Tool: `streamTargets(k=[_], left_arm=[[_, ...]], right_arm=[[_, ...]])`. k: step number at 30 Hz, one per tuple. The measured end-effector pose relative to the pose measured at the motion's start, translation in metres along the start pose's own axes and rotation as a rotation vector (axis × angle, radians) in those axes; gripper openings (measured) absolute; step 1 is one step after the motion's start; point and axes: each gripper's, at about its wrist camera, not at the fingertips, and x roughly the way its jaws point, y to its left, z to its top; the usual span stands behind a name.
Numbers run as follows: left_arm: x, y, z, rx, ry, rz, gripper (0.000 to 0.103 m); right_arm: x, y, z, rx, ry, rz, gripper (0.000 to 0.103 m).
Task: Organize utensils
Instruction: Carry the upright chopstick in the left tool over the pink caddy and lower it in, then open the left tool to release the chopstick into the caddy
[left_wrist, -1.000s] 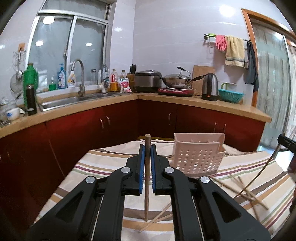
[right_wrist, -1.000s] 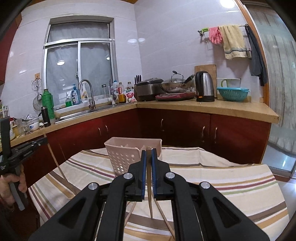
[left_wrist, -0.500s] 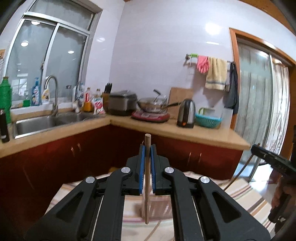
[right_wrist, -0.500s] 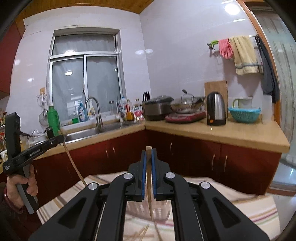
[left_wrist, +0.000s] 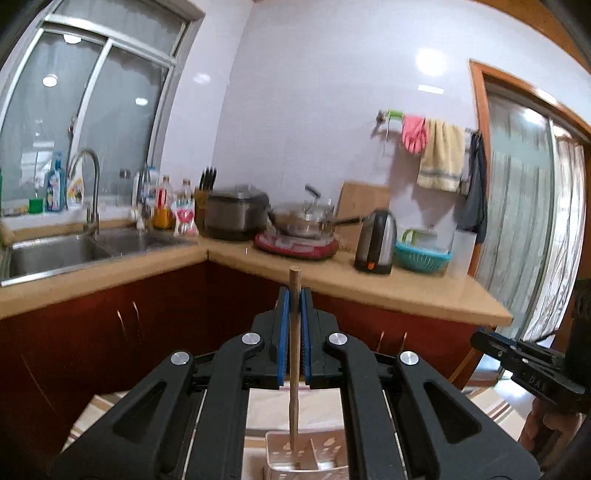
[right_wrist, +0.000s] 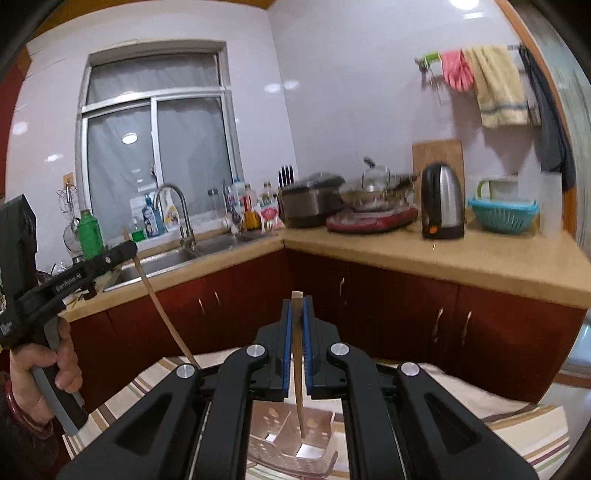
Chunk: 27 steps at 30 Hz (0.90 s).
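Left tool raised and level, blue-padded fingers pinched nearly together on a thin upright stick. Right tool likewise level and clamped on its own stick, fingers parallel. Left hand wrapped around the left tool's handle, seen at the right view's edge.

**Two chopsticks upright above the holder**

The left gripper clamps a chopstick upright; its lower tip hangs directly below the jaws, over the utensil holder. The right gripper pinches a second chopstick, whose tip reaches down into a compartment of the holder, which sits on the table beneath both claws. Ahead of the grippers runs the counter, sink to the left, kettle to the right.
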Motion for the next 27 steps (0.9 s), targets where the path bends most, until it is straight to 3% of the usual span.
streamTargets(k=[5,14,16,17,18,20,27], left_arm=[[0.035,0.011,-0.039,-0.018,0.108,0.021,0.007],[0.059,0.024,-0.067,-0.035,0.195,0.040,0.007],[0.063,0.025,-0.070,-0.034,0.204,0.046,0.016],[0.063,0.026,-0.071,-0.034,0.204,0.050,0.025],[0.063,0.025,-0.071,-0.033,0.202,0.055,0.036],[0.061,0.026,-0.072,-0.031,0.196,0.059,0.046],[0.046,0.024,-0.079,-0.011,0.192,0.075,0.061]], right_arm=[[0.027,-0.008,-0.021,0.026,0.074,0.004,0.006],[0.053,-0.020,-0.040,0.081,0.146,0.018,0.006],[0.054,-0.022,-0.041,0.102,0.150,0.016,0.008],[0.055,-0.023,-0.041,0.103,0.149,0.012,0.014],[0.054,-0.024,-0.042,0.106,0.144,0.005,0.028],[0.052,-0.026,-0.043,0.113,0.133,-0.005,0.043],[0.033,-0.026,-0.049,0.093,0.123,-0.038,0.047]])
